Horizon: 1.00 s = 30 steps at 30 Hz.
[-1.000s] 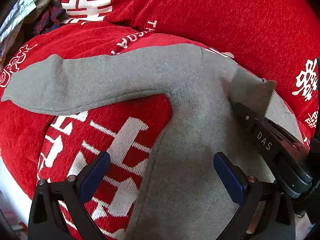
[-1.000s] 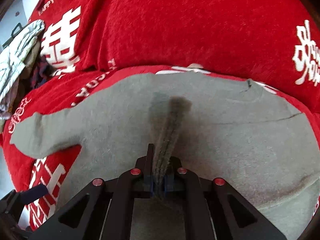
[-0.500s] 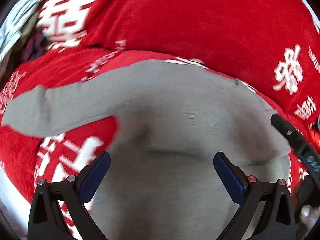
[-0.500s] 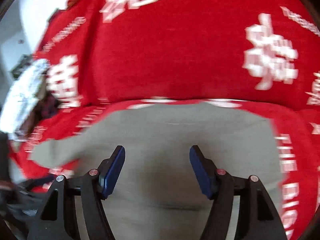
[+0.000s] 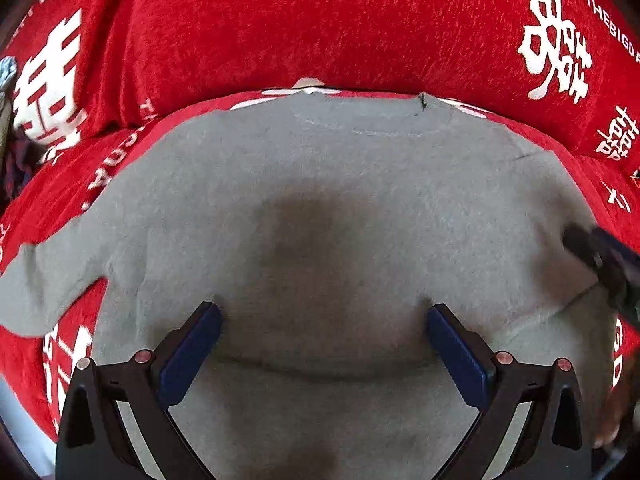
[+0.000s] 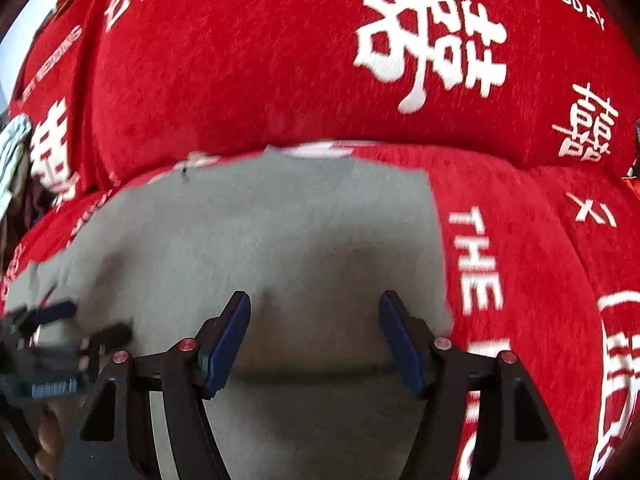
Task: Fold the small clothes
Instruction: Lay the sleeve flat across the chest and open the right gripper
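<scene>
The right gripper [image 6: 314,336] stood with its jaws apart and nothing between the blue pads; they had just opened, and the fold of grey cloth pinched there a second before was gone from between them. It hung above the right side of the grey sweater [image 5: 340,220], close to the straight edge where that side appeared already turned in. My reading is that the sleeve fold on this side had been laid down and let go, and the tool was drawing clear.

The left gripper [image 5: 324,344] also had its jaws wide, empty, poised over the middle of the garment's body with the pads not pressing on the cloth. It seemed to be waiting, or lining up for the next fold, rather than holding anything flat. In the right wrist view the left tool showed only as a blur at the lower left, with part of a hand behind it.

The sweater lay spread flat on the red blanket [image 5: 360,32] with white lettering, which covered a cushioned seat and its backrest. Its neckline [image 5: 360,120] pointed away from both tools, toward the backrest; the long axis ran from collar back to hem, toward the person. The left sleeve [image 5: 44,280] still stretched out sideways, unfolded. That sleeve looked the obvious next piece of work.
</scene>
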### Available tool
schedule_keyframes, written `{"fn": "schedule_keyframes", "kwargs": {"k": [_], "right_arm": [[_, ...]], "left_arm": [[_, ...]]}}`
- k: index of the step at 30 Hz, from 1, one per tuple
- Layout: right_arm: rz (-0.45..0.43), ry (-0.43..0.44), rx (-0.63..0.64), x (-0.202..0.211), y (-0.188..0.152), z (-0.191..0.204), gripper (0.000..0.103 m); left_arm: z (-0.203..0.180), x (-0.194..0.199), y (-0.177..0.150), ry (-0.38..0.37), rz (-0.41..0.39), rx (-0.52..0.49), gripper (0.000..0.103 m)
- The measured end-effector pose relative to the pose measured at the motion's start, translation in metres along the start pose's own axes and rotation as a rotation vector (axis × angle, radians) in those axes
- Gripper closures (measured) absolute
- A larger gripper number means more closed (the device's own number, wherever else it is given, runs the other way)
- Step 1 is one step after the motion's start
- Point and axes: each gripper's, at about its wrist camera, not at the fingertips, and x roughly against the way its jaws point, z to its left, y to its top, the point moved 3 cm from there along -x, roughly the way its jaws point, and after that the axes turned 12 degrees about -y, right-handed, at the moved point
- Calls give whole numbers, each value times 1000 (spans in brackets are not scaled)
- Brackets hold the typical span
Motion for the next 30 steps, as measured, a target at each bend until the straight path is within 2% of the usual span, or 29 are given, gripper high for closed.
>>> {"fn": "schedule_keyframes", "kwargs": {"k": [2,7,10,12,15,18,21,24,26,28,30], "right_arm": [[85,1,6,-32,17,3,32],[116,-94,96,-65,42,17,18],[138,-119,77,-57,45,20,18],[64,-60,62,-28,35,26,18],[20,-58,85,1,5,37,18],[64,-53,98,3,-27,43,18],[-22,-118,133,26,-54,46,18],[4,-82,160,43,-88,47,18],[-59,-99,200,63,-114,44,16],[-76,-81,228,77,-134,38,16],[-61,-57,230,87,-152,26,16]], "left_arm": [[0,-8,7,7,10,8,0],[6,-22,21,4,6,54,0],[10,-18,20,17,2,69,0],[10,-8,12,4,-27,72,0],[7,-6,-2,4,-24,54,0],[5,-2,-14,22,-41,29,0],[4,13,-29,11,-52,32,0],[4,23,-60,5,-21,3,0],[4,34,-85,3,-49,-43,0],[6,45,-103,-12,-59,-67,0],[11,51,-120,-25,-26,-71,0]]}}
